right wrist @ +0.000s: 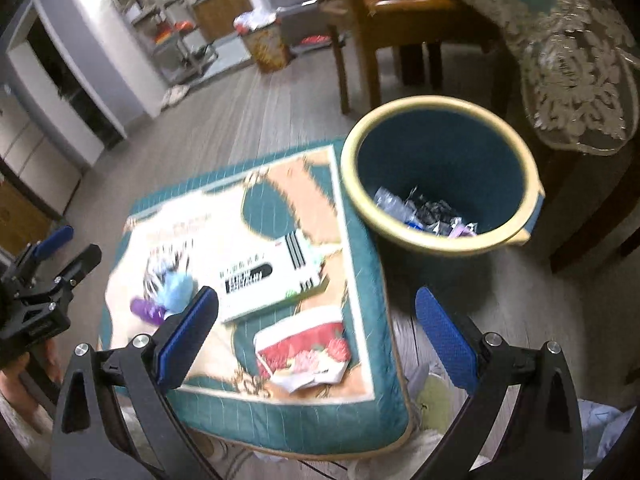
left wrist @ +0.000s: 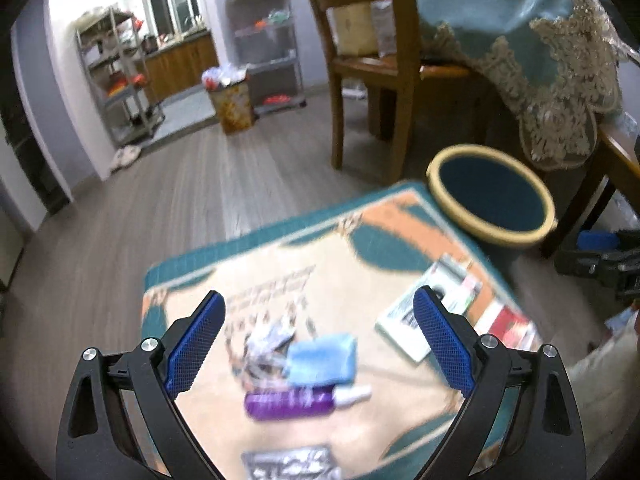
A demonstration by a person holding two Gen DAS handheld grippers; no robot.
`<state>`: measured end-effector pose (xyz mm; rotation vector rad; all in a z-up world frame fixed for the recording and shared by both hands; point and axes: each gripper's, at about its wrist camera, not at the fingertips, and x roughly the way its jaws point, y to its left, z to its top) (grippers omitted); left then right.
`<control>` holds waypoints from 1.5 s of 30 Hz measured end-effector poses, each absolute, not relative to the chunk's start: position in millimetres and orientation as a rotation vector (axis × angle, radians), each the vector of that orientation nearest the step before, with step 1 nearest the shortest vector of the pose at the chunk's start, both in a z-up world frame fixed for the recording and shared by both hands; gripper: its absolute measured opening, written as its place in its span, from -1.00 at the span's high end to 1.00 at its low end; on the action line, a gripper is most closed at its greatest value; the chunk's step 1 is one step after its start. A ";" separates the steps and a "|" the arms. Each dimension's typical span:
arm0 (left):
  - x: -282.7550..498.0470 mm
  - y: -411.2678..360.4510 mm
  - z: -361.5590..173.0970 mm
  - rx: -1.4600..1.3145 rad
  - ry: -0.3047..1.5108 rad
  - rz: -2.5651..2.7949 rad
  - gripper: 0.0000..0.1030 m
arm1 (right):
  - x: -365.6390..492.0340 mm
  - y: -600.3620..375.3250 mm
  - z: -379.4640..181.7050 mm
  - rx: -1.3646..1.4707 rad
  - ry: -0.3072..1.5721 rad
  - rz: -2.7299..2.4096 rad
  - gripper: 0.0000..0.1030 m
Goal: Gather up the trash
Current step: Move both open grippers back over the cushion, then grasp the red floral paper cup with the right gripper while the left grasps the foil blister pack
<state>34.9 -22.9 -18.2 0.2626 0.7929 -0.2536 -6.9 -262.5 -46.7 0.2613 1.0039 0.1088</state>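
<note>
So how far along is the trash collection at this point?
Partly done. The bin already holds several crumpled wrappers. Nothing is in hand: the left gripper and right gripper are both open and empty. Still on the cushion: white box, red packet, purple tube, blue item, foil wrappers.

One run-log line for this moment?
left tool: open, empty | right tool: open, empty | bin: holds wrappers | cushion: purple bottle, white box uncollected
</note>
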 end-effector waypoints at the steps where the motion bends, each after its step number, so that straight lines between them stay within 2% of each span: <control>1: 32.4 -17.2 -22.2 0.270 0.801 -0.248 -0.83 | -8.4 -256.2 -50.3 0.250 1.014 0.114 -0.88; 16: -12.8 67.6 -88.0 0.233 1.011 -0.251 -0.83 | -5.5 -198.4 -105.7 0.077 1.183 0.115 -0.88; 30: -23.8 39.0 -152.3 0.292 1.216 -0.288 -0.83 | 1.8 -193.5 -130.0 0.040 1.282 0.104 -0.88; 32: -22.5 39.4 -160.8 0.316 1.243 -0.271 -0.88 | 2.5 -193.6 -135.8 0.028 1.303 0.100 -0.88; 39: -6.5 55.2 -160.4 0.198 1.296 -0.249 -0.83 | 9.6 -191.2 -144.7 0.003 1.319 0.112 -0.88; 42: -5.6 53.8 -156.6 0.229 1.274 -0.245 -0.73 | 13.8 -190.6 -150.5 -0.016 1.340 0.117 -0.88; 45: -7.5 52.2 -152.9 0.228 1.269 -0.248 -0.69 | 13.4 -186.4 -152.1 -0.031 1.346 0.142 -0.77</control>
